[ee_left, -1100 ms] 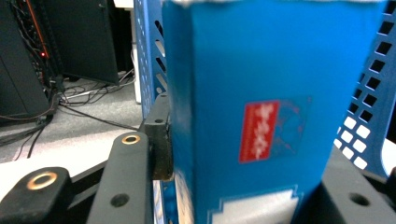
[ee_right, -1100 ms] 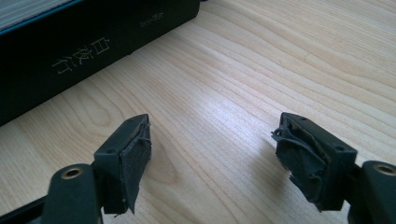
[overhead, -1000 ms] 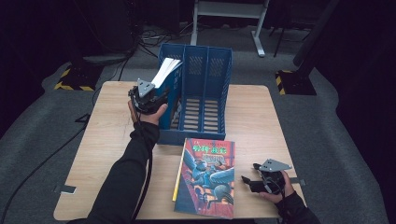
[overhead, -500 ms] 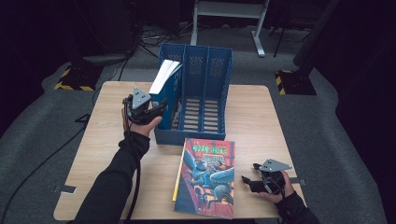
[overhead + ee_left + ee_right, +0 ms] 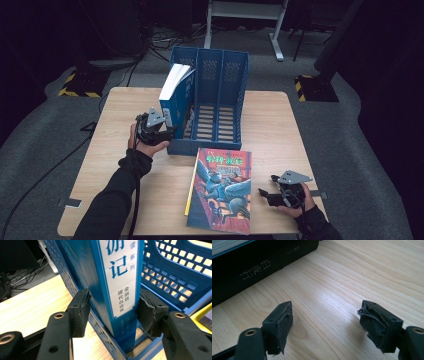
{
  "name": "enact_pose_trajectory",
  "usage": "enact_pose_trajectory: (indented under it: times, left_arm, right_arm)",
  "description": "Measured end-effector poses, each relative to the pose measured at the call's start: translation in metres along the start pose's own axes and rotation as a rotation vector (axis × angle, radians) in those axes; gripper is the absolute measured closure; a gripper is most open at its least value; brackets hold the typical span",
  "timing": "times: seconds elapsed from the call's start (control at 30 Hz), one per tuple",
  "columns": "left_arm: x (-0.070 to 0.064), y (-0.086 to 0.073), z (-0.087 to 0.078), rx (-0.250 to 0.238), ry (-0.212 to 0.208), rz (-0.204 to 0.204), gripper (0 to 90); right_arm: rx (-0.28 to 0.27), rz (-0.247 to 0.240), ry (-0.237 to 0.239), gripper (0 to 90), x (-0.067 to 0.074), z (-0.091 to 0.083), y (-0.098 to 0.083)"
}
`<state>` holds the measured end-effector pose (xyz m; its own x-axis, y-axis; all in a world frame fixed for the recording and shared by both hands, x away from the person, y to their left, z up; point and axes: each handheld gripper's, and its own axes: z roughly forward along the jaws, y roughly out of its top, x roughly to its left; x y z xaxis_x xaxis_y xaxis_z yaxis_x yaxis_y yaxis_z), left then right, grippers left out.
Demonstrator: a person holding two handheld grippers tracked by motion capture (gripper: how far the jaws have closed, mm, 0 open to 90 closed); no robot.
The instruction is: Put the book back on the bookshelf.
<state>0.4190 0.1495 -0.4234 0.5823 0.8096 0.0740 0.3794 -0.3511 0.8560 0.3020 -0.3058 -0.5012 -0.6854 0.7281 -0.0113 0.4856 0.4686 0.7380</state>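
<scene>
A light wood-grain table (image 5: 310,130) is set on grey carpet floor (image 5: 45,130). Surroundings are kept dark; light is cast on the tabletop only. Yellow-black hazard tape (image 5: 75,92) is seen on the floor at 10 o'clock, and another striped patch (image 5: 300,82) at 2 o'clock. A white metal stand base (image 5: 245,12) is placed at 12 o'clock. Black cables (image 5: 145,42) are trailed over the floor at 11 o'clock. A dark pole (image 5: 337,35) is leaned at 1 o'clock.

Blue file rack (image 5: 220,100) blocks mid-table; its two right slots free.
</scene>
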Motion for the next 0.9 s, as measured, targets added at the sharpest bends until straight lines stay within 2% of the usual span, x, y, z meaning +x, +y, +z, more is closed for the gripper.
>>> enact_pose_trajectory:
  times: [0.17,0.2,0.37,0.57,0.77,0.9]
  left_arm:
    - [-0.002,0.003,0.004,0.009,0.015,-0.003,46.8]
    - [-0.002,0.005,0.006,0.013,0.033,-0.005,47.3]
    - [0.001,0.009,0.015,0.018,0.065,-0.032,49.8]
    - [0.003,0.020,0.028,0.046,0.110,-0.039,50.9]
    - [0.005,0.023,0.035,0.033,0.118,-0.072,50.9]
    - [0.006,0.020,0.034,0.028,0.105,-0.084,50.4]
  right_arm:
    - [0.000,0.000,0.000,26.4,0.000,0.000,0.000]
    - [0.001,0.000,0.000,26.5,0.000,0.000,0.000]
    - [0.000,0.000,0.000,26.4,0.000,0.000,0.000]
    - [0.000,0.001,0.001,26.4,0.000,0.000,0.000]
    - [0.000,0.001,0.000,26.4,0.000,0.000,0.000]
    - [0.000,0.001,0.001,26.4,0.000,0.000,0.000]
